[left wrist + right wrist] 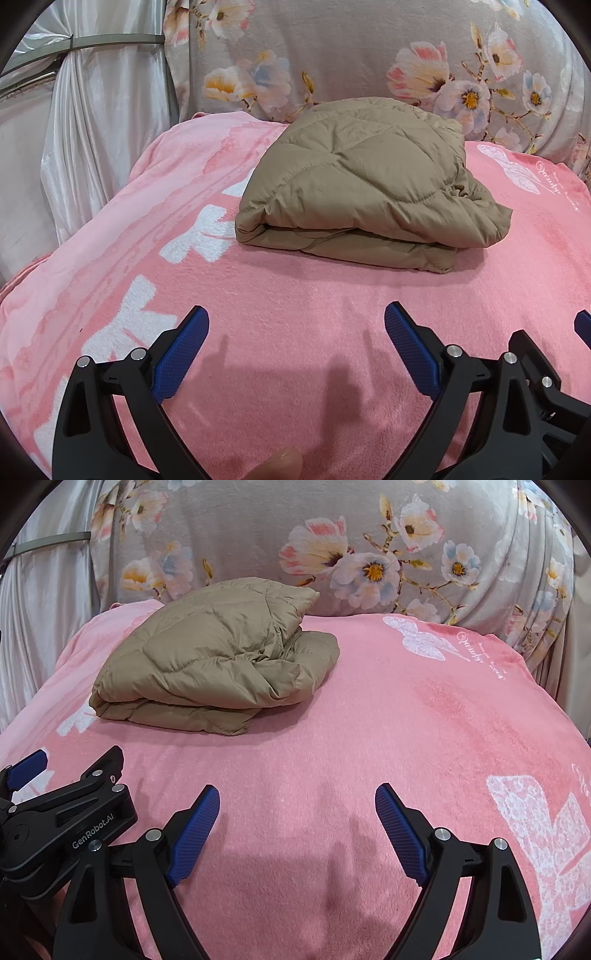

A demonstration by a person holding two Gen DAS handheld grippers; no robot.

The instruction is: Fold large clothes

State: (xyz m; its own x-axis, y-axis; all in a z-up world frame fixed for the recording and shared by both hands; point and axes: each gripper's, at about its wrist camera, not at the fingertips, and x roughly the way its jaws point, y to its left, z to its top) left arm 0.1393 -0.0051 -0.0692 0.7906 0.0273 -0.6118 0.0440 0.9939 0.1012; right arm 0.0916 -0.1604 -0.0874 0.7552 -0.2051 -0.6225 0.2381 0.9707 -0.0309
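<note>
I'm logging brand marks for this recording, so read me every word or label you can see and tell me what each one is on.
"GenRobot.AI": white letters on the black body of the left gripper, seen in the right wrist view.
White cursive script beside the butterfly print on the pink blanket: too distorted and small to read.
Large white shapes on the blanket's left side: possibly characters, not legible.
The folded tan jacket shows no text.

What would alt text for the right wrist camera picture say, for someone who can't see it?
A folded tan puffer jacket lies on a pink blanket, ahead and to the left of the open right gripper, which holds nothing. The left gripper shows at the left edge, and a grey floral cloth hangs behind.
</note>
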